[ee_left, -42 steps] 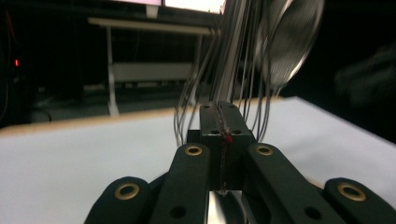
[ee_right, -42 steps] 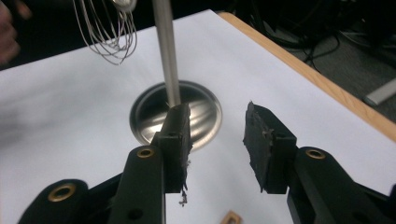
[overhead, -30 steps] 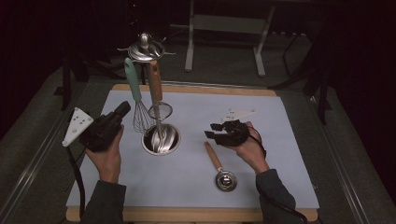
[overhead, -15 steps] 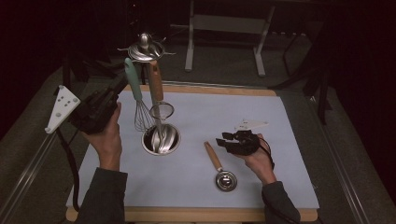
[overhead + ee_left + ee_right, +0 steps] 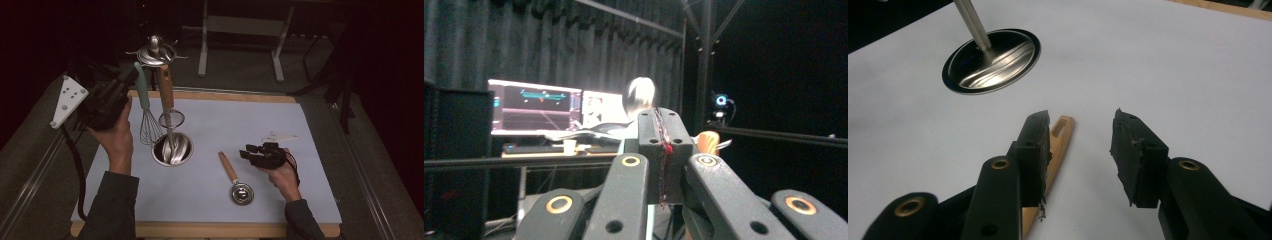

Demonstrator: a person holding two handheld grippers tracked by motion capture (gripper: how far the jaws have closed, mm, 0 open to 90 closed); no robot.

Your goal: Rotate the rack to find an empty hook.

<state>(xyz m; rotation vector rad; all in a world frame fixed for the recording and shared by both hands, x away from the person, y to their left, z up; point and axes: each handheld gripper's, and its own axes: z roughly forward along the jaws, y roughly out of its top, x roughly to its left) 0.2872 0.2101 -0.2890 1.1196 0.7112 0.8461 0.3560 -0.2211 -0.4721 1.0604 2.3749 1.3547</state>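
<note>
High view, lower centre: the right gripper has dropped beside the wooden-handled strainer on the desk, fingers spread, ready to grasp; the left gripper, fingers pressed together, has risen.

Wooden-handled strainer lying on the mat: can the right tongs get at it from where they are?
Probably yes. The right tongs are open just beside the strainer's wooden handle, which lies flat on the white mat with nothing between them.
</note>
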